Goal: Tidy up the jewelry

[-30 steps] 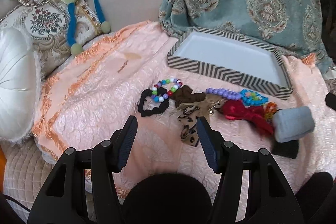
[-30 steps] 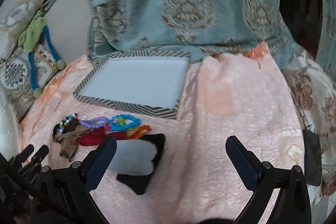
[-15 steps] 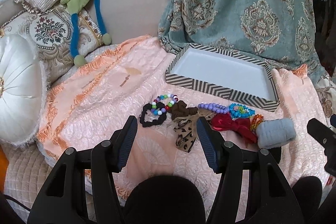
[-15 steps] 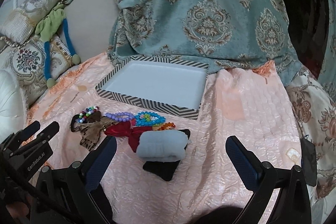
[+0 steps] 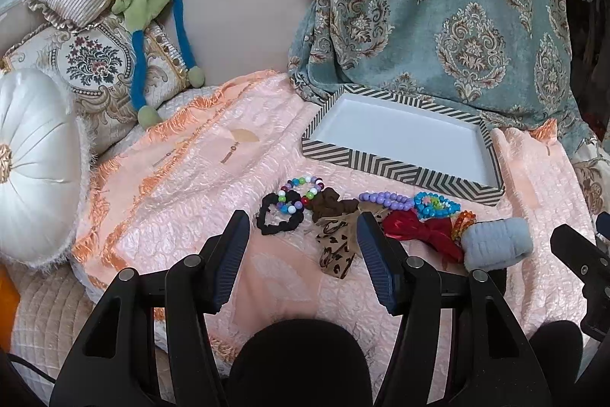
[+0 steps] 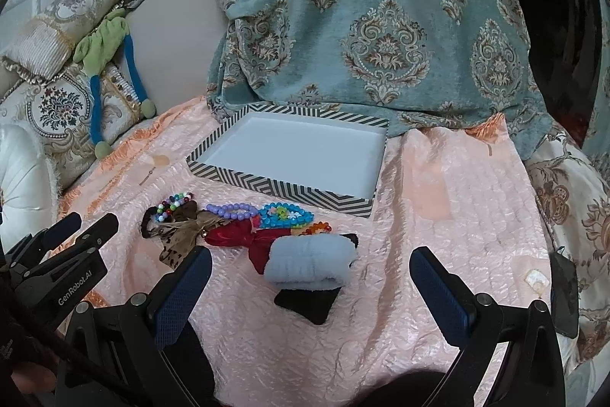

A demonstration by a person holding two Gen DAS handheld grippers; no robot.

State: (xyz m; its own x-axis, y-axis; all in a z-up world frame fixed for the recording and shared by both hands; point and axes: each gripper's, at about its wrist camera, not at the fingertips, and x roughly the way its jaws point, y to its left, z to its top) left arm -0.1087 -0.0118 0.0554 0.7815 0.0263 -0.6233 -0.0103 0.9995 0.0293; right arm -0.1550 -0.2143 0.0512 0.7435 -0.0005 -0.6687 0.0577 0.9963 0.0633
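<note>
A row of accessories lies on the pink quilt in front of a white tray with a zigzag rim. From the left: a black scrunchie, a multicolour bead bracelet, a brown scrunchie, a leopard bow, a purple bead bracelet, a blue bead bracelet, a red bow and a grey-blue scrunchie. My left gripper is open and empty, just short of the leopard bow. My right gripper is open and empty, near the grey-blue scrunchie.
A black cloth lies under the grey-blue scrunchie. A teal patterned blanket hangs behind the tray. Cushions and a green and blue plush toy crowd the left. A round white cushion sits at the left edge.
Both grippers have pulled back and tilted up, so the accessories and the tray sit lower and smaller in the views. Both stay open. Nothing on the quilt has moved.
</note>
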